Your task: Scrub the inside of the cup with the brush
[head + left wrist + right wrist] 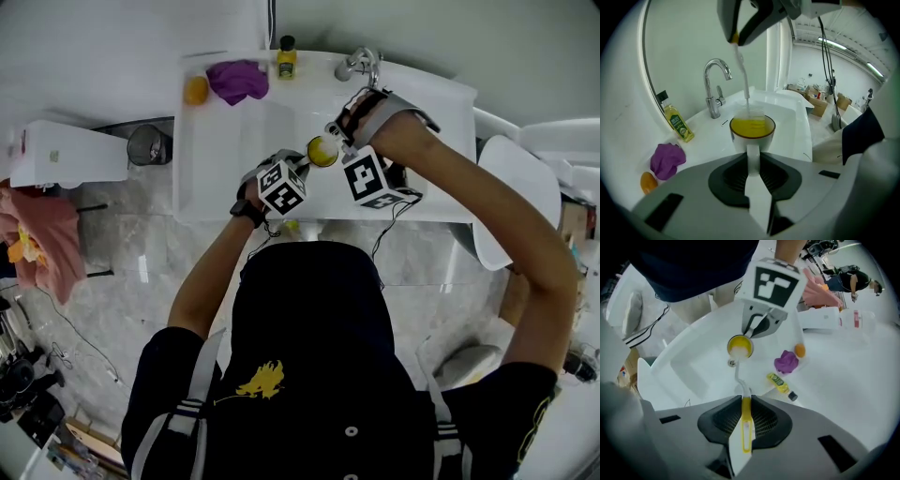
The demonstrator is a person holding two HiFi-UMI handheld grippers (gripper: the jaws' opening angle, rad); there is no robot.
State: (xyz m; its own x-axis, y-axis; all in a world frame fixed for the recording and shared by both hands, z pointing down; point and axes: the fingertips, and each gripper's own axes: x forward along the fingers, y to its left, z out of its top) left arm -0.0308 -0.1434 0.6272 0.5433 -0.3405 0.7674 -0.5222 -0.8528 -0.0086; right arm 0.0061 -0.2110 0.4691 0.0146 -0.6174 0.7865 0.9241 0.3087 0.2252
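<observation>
cup (752,127), yellow inside, is held mouth-up over the sink (216,173) by its handle, on which the left gripper (753,161) is clamped. brush (738,378) is gripped at its handle by the right gripper (745,420); its long shaft is slanted down from above, with the head seated inside the cup's mouth.

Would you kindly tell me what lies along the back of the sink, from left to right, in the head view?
Orange object, purple cloth, yellow bottle, faucet.
</observation>
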